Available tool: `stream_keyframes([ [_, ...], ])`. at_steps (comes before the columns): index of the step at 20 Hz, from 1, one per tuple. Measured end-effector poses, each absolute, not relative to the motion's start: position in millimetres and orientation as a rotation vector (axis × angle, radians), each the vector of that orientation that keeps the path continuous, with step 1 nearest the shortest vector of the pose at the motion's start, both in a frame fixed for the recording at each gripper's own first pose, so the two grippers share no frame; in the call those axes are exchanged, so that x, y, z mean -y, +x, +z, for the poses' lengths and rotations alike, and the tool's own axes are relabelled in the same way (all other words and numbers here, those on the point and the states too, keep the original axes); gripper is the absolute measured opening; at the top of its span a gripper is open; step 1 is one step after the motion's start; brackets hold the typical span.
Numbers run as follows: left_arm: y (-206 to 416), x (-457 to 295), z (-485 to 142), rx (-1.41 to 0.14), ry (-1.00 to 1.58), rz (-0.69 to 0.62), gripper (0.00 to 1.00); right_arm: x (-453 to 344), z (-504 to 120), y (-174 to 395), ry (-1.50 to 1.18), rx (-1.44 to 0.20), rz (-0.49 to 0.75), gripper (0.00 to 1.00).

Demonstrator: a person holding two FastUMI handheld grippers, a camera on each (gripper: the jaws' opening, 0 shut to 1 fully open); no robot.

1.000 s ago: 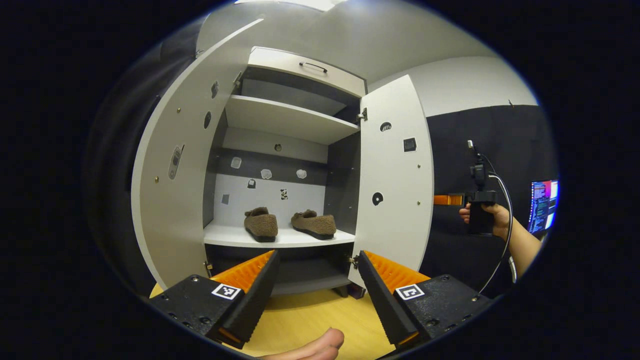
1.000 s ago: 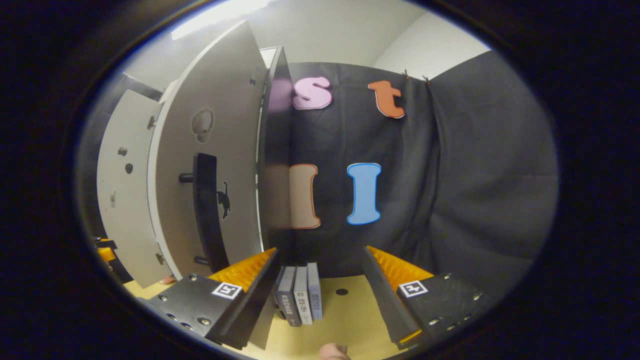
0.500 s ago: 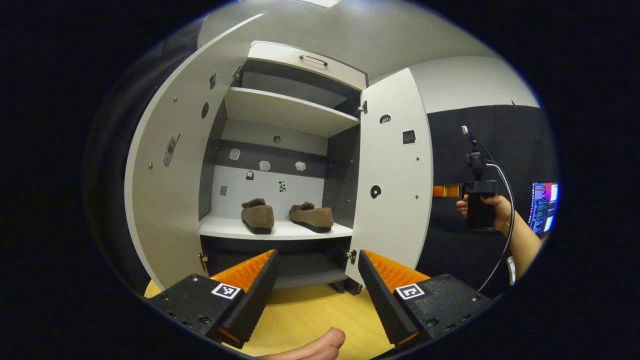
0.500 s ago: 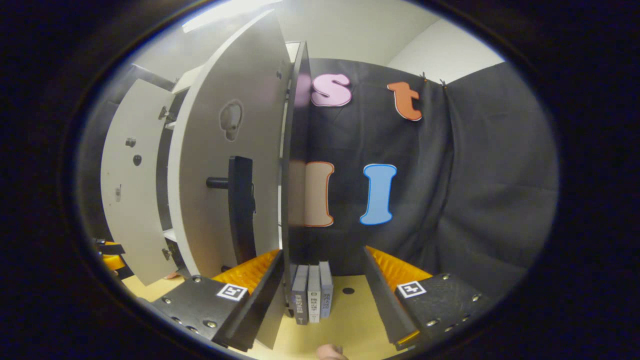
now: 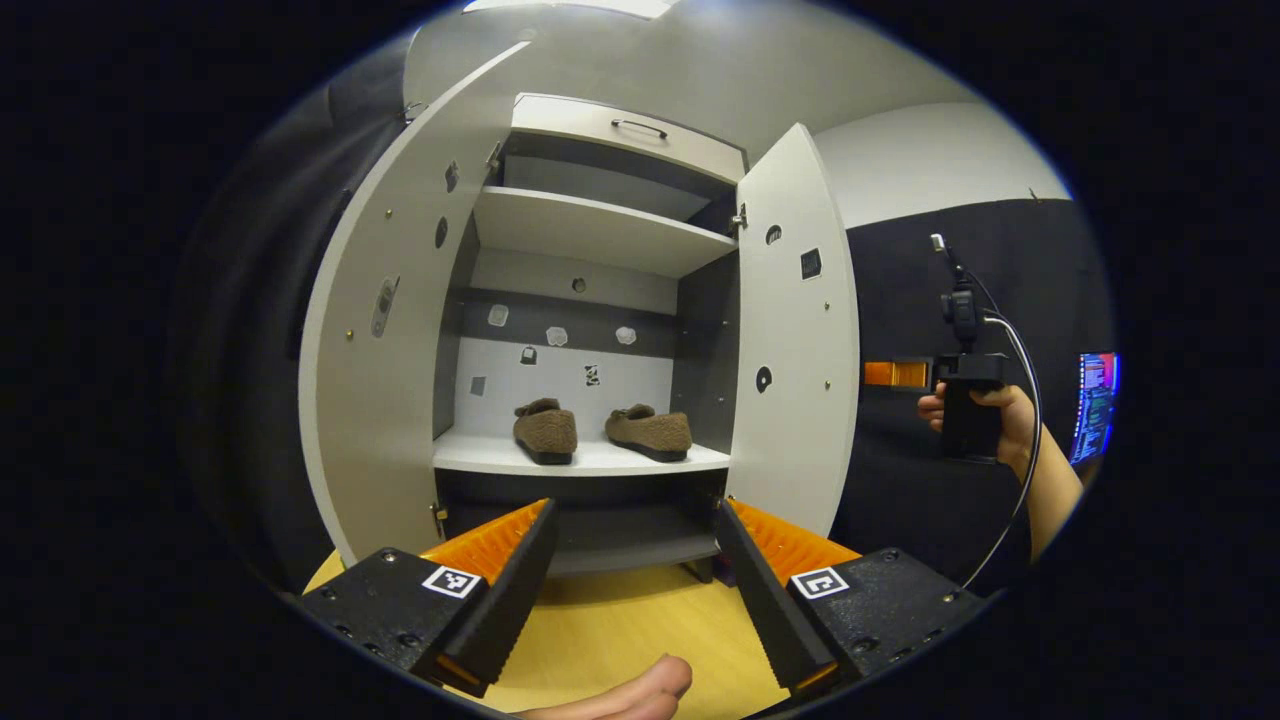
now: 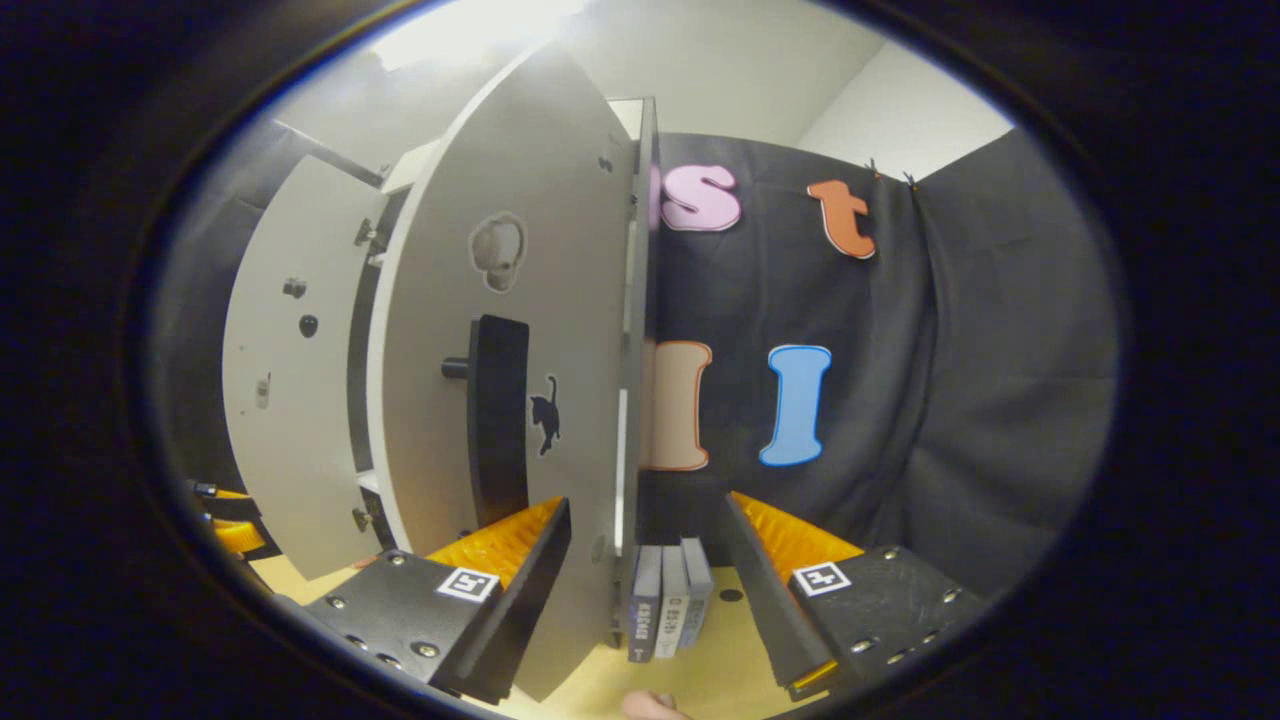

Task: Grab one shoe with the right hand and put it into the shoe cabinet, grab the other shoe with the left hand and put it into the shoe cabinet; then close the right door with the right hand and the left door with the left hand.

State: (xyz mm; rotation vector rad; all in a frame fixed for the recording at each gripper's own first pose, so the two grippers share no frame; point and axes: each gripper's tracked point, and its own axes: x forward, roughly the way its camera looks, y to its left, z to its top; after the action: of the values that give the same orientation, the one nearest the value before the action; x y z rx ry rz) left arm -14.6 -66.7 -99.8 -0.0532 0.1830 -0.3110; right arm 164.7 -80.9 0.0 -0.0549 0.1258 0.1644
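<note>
Brown and fuzzy, the two shoes (image 5: 600,433) sit side by side on the middle shelf (image 5: 590,461) of the shoe cabinet (image 5: 600,300), well beyond the left gripper (image 5: 632,560), whose fingers are spread wide with nothing between them. Both doors stand open: the left door (image 5: 375,330) swung far out, the right door (image 5: 800,340) at an angle to the cabinet front. In the right gripper view, the free edge of the right door (image 6: 520,330) reaches down between the fingers of the right gripper (image 6: 648,560), which are parted and not pressing on it; the near finger (image 6: 500,580) lies just beside the door's outer face, below its black handle (image 6: 498,410). Three small grey boxes (image 6: 668,610) stand on the wooden floor (image 5: 620,630) behind that edge. In the left gripper view, a hand (image 5: 985,415) holds the right gripper upright beyond the right door, forearm angled down to the side. A thumb (image 5: 640,690) shows beneath the left gripper.
</note>
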Motion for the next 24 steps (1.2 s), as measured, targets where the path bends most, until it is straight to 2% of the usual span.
stream_keyframes([
  [1,-17,61,-100,-0.186,-0.049,-0.3,0.97,74,-2,164,-0.05,-0.121,0.165,0.92],
  [3,-21,47,-99,-0.182,-0.037,-0.273,0.97,64,0,163,-0.062,-0.101,0.141,0.92],
  [4,-22,40,-98,-0.178,-0.029,-0.257,0.97,61,1,161,-0.065,-0.1,0.122,0.88],
  [6,-23,21,-92,-0.164,-0.018,-0.214,0.96,54,0,161,-0.068,-0.09,0.106,0.92],
  [11,-29,-14,-78,-0.127,0.002,-0.151,0.94,37,-1,162,-0.057,-0.071,0.097,0.92],
  [12,-30,-22,-76,-0.115,-0.004,-0.136,0.96,31,-1,165,-0.045,-0.067,0.101,0.92],
  [15,-32,-40,-67,-0.109,-0.038,-0.118,0.94,7,-6,169,-0.017,-0.066,0.143,0.88],
  [16,-33,-45,-66,-0.112,-0.046,-0.121,0.96,-4,-7,171,-0.003,-0.064,0.17,0.88],
  [17,-32,-53,-63,-0.112,-0.055,-0.115,0.96,-15,-9,170,0.013,-0.063,0.197,0.92],
  [20,-36,-87,-54,-0.092,-0.073,-0.069,0.96,-35,-12,158,0.028,-0.05,0.248,0.94],
  [21,-39,-94,-45,-0.09,-0.083,-0.067,0.94,-37,-13,153,0.016,-0.039,0.25,0.99],
  [23,-42,-117,-35,-0.074,-0.105,-0.038,0.96,-42,-20,141,0.004,-0.027,0.254,0.99],
  [24,-37,-128,-29,-0.061,-0.111,-0.021,0.93,-49,-24,135,0.009,-0.023,0.266,0.99],
])
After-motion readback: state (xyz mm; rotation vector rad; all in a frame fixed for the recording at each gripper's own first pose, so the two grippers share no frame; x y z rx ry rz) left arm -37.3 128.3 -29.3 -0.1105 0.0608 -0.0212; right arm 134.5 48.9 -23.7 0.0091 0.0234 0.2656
